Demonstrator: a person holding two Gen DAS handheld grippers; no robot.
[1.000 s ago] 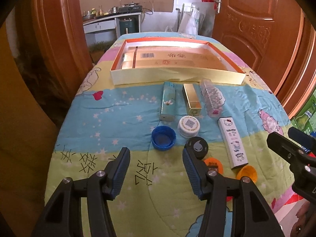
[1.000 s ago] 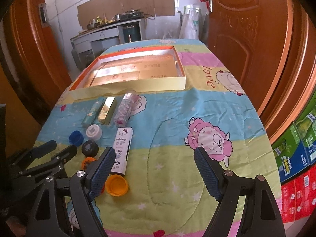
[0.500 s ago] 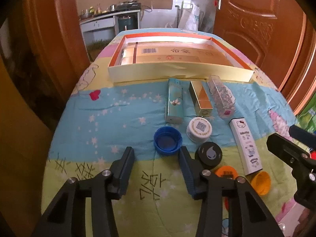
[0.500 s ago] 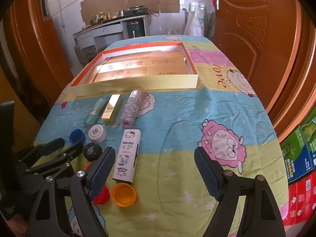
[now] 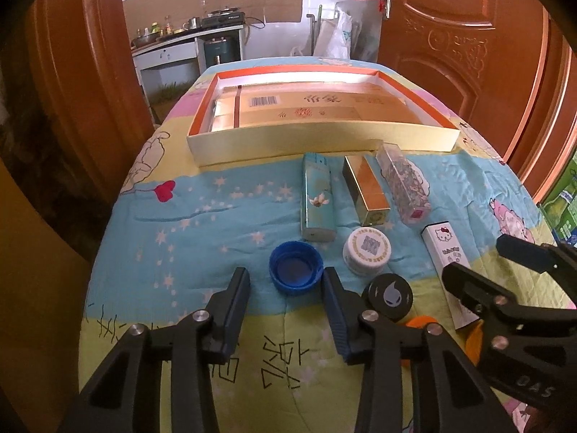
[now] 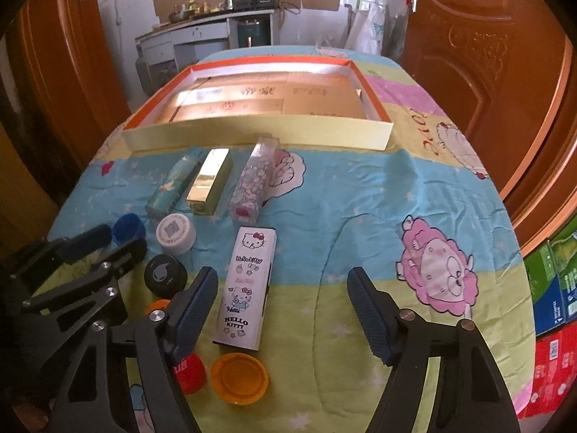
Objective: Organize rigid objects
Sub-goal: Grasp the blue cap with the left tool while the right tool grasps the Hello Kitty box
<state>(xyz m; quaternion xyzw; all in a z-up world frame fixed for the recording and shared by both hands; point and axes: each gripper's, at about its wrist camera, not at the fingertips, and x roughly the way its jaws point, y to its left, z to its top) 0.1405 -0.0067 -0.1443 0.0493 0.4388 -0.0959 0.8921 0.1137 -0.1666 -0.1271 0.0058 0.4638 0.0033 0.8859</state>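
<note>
Before the empty tray (image 5: 324,140), every cap and box (blue cap (image 5: 295,267) included) waits unsorted, both grippers' fingers (image 5: 238,288) apart, closing.

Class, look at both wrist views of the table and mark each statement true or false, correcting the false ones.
1. The blue cap lies open side up. True.
2. The left gripper is clamped on the blue cap. False: its jaws, just closing, flank the cap without touching it.
3. The Hello Kitty box stands upright. False: it lies flat on the cloth.
4. The orange-rimmed tray sits beyond the three small boxes. True.
5. The right gripper holds nothing. True.
</note>
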